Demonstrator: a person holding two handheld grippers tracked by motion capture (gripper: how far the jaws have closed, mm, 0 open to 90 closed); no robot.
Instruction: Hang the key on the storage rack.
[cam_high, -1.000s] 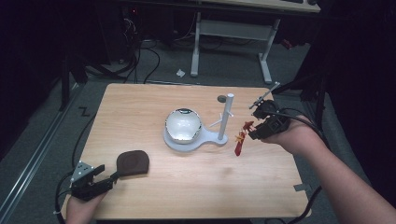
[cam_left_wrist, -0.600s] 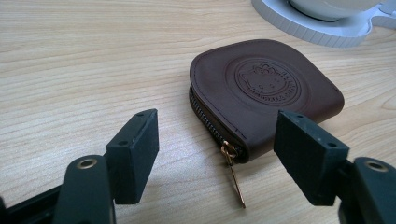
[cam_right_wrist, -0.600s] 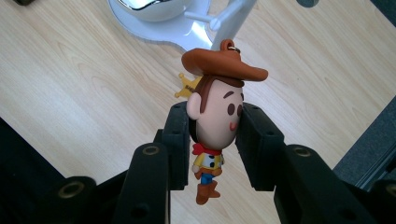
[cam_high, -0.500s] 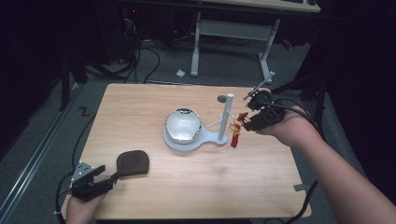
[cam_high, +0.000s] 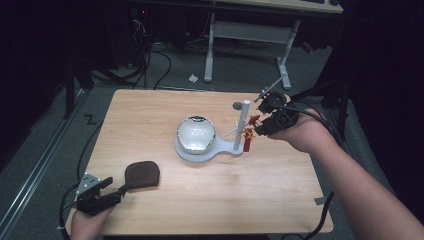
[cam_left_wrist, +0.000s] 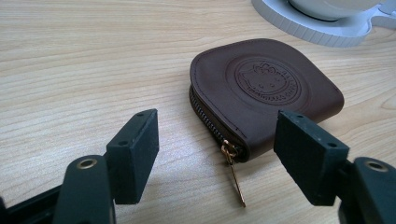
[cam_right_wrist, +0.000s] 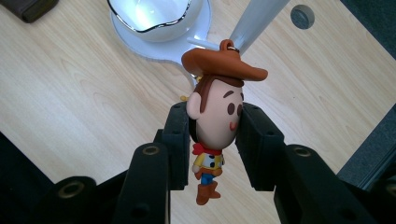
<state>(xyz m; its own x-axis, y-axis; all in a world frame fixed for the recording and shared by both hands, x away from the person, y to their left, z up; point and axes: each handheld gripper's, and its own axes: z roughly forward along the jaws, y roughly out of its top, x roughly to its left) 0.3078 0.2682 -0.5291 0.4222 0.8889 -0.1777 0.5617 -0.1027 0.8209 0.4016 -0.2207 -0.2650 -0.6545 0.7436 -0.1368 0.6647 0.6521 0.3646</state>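
At the near left corner of the table (cam_high: 150, 110), your left gripper (cam_high: 107, 192) rests with its jaws spread wide and nothing between them. Just beyond its pads lies a dark brown leather coin pouch (cam_left_wrist: 261, 93), rounded, embossed with a circular crest, its brass zipper pull (cam_left_wrist: 233, 170) pointing back toward you into the gap between the jaws without touching either.

Farther off, at the right, your right gripper (cam_right_wrist: 212, 135) is clamped on a small cowboy figure (cam_right_wrist: 215, 116): big pale head, brown hat, red scarf, yellow shirt, blue trousers, brown boots. Both pads press the sides of its head, and the body dangles below them, off the table. A ring at the hat's crown sits against the white stand's upright post (cam_high: 243, 117). The stand's white base (cam_high: 220, 149) carries a shiny bowl (cam_high: 196, 134) to the left of the post.
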